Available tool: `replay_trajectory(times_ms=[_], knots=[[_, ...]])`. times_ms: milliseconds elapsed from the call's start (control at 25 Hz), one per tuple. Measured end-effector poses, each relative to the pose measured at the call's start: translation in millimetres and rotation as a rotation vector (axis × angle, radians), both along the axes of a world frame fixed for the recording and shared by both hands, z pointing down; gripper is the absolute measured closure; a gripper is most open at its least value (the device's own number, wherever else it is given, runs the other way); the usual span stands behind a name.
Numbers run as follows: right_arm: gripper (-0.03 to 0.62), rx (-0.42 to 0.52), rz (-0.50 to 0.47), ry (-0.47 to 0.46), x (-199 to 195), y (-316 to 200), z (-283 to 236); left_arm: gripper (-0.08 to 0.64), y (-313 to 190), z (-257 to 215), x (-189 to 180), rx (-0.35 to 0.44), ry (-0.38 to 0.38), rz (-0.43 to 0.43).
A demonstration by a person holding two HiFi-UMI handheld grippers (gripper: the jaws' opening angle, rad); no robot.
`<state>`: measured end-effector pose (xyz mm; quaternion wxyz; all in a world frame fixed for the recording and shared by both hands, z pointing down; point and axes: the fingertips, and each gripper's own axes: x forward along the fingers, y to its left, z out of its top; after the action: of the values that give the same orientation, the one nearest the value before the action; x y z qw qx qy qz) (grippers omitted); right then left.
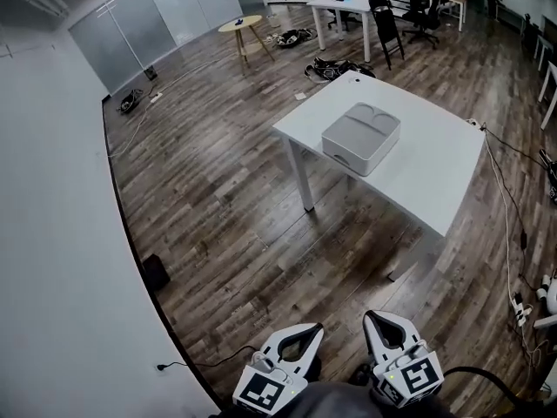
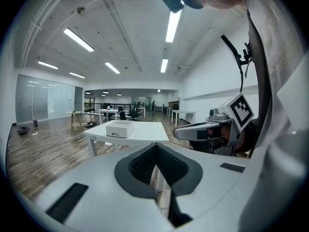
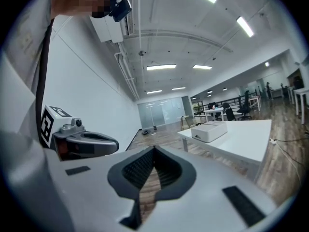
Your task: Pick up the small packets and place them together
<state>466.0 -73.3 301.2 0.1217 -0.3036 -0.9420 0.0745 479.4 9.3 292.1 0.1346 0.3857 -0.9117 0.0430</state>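
**Both claws empty, surface well off, no packets in sight**

The left claw (image 1: pixel 300 345) is pressed together on nothing, held low near the body. Just beside it, the right claw (image 1: pixel 388 331) is likewise pressed together and empty. Ahead and well apart from both stands the white surface (image 1: pixel 435 168) with a closed pale box (image 1: pixel 361 136) on it. The small packets show in no view; they may be inside the box.

Loose cables (image 1: pixel 509 233) trail over the floor (image 1: pixel 218 225) right of the surface and could snag a foot on the way over. Only the head view shows those cables and the box's top. Each gripper view shows the other claw from the side.
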Motion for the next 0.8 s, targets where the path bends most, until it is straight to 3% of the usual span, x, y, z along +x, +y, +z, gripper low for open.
replay_trajectory(times_ms=[440,800], knots=[[0.589,0.072,-0.043,0.0,-85,114,-6,0.563,115,3,-85,0.044,-0.011,-0.047],[0.589,0.096,-0.041,-0.004,-129,143,-6,0.563,146,7,-123,0.063,0.003,-0.06]])
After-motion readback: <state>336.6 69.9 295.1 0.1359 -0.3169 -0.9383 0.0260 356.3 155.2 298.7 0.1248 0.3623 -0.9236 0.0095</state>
